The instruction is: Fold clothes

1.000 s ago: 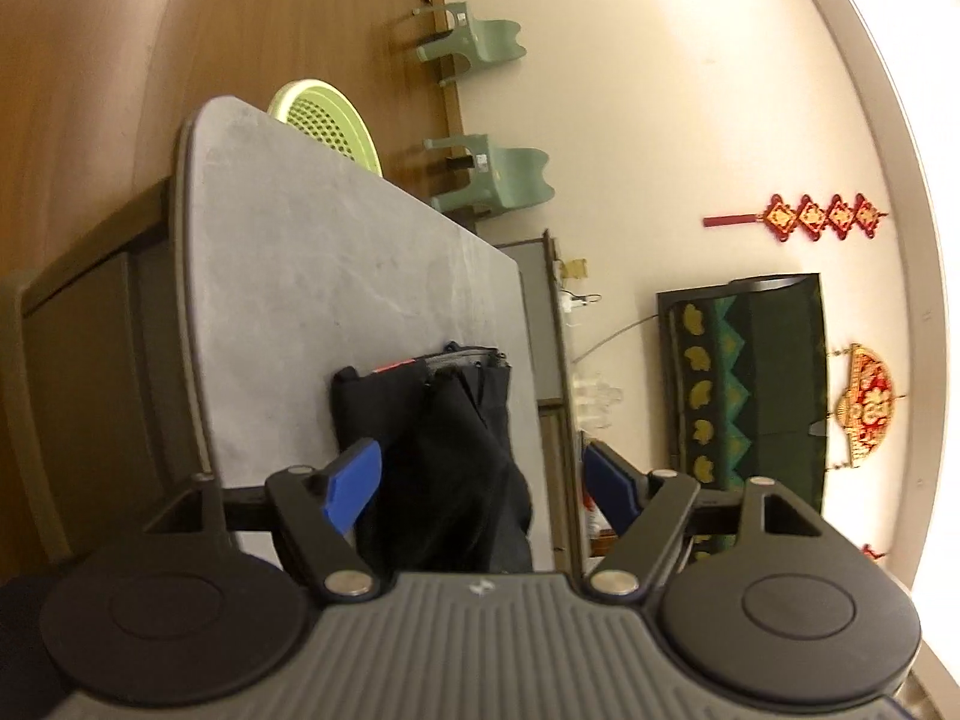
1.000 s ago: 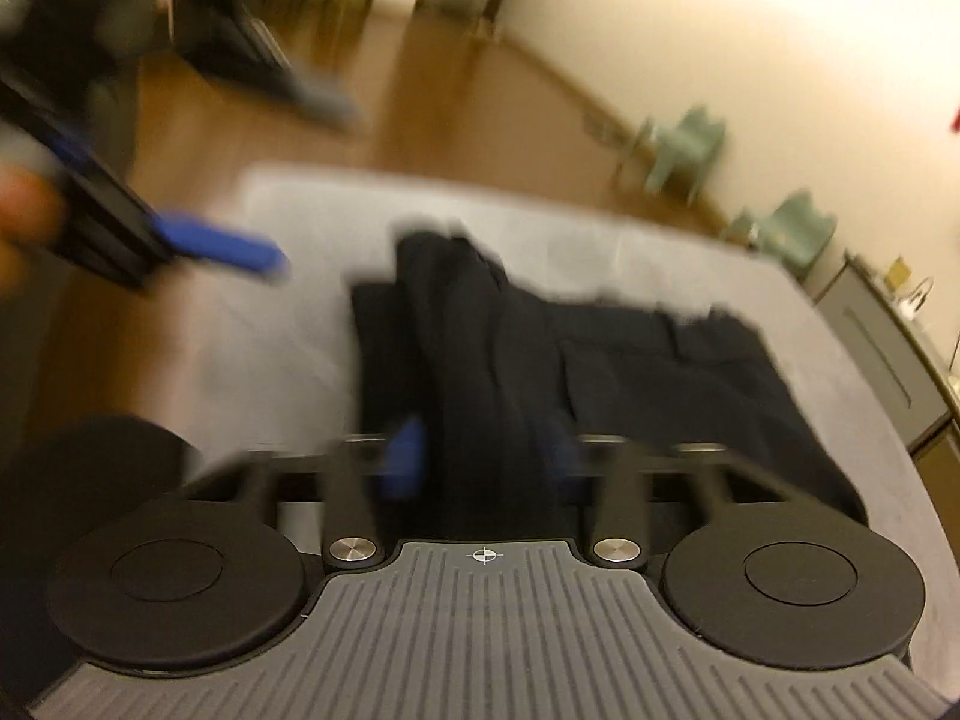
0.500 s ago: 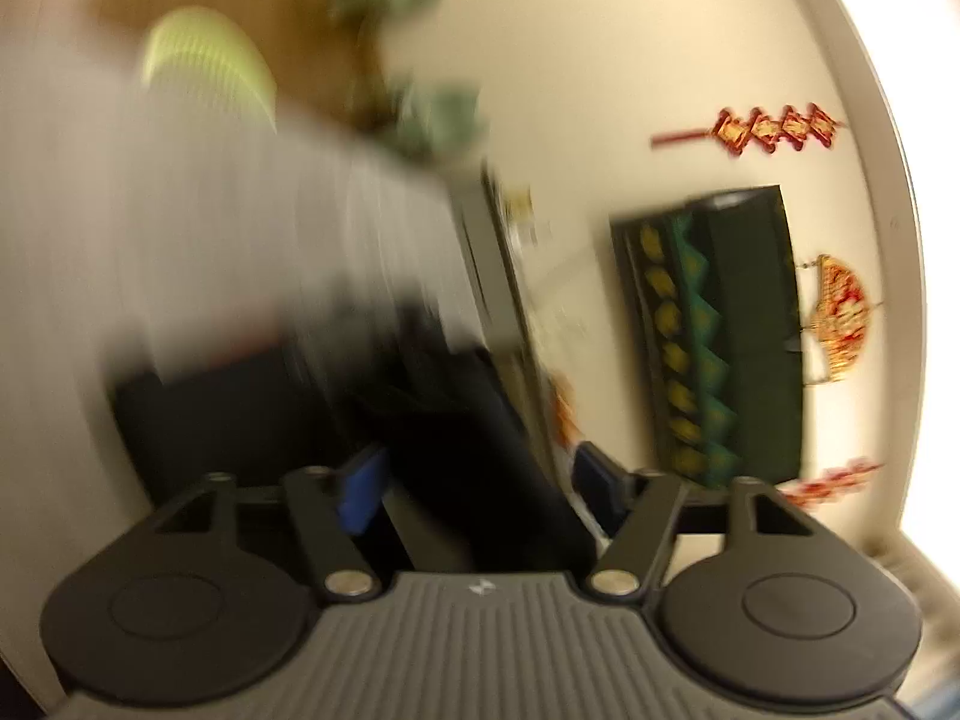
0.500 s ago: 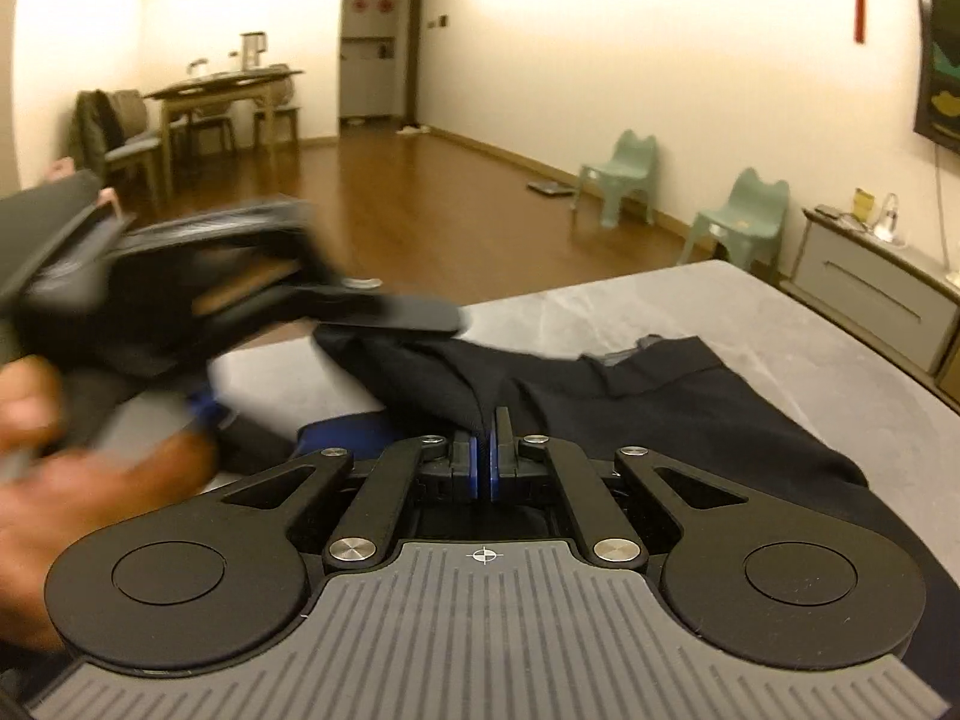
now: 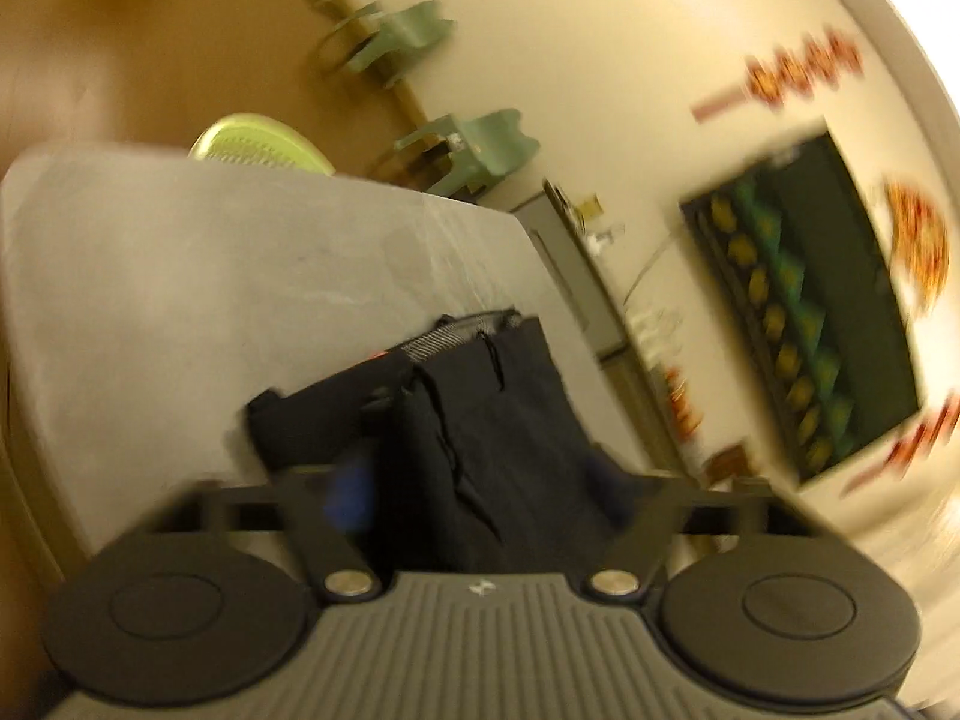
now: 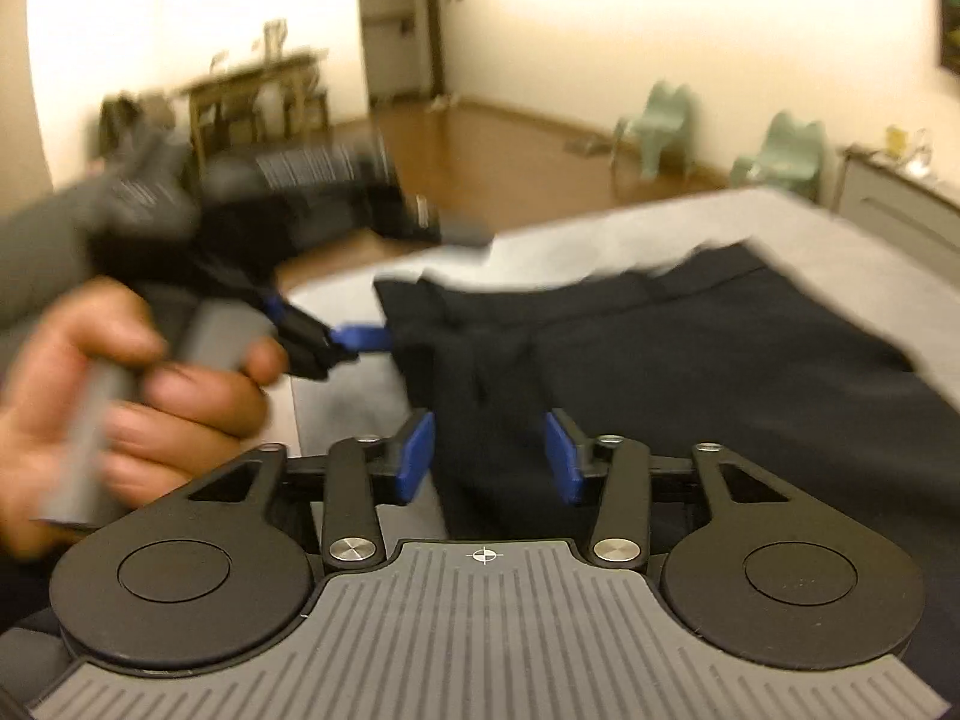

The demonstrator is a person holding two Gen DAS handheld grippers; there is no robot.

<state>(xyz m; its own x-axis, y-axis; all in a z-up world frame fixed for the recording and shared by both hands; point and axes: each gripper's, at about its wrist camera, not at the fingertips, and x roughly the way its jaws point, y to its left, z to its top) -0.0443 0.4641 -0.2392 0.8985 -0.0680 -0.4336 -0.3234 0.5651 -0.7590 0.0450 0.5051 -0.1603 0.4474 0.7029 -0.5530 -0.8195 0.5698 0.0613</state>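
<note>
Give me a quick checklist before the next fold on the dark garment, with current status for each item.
1. Right gripper open: ok, blue pads apart, a ridge of the dark garment between them.
2. Left gripper open: ok, pads straddle the fabric.
3. Left gripper touching the cloth: cannot tell, both views blurred.
4. Garment fully on the grey table: cannot tell, near edge hidden by the grippers.
5. Garment lying flat: not ok, a raised crease runs down the middle.
6. Table space beyond the garment: ok, bare grey surface.
</note>
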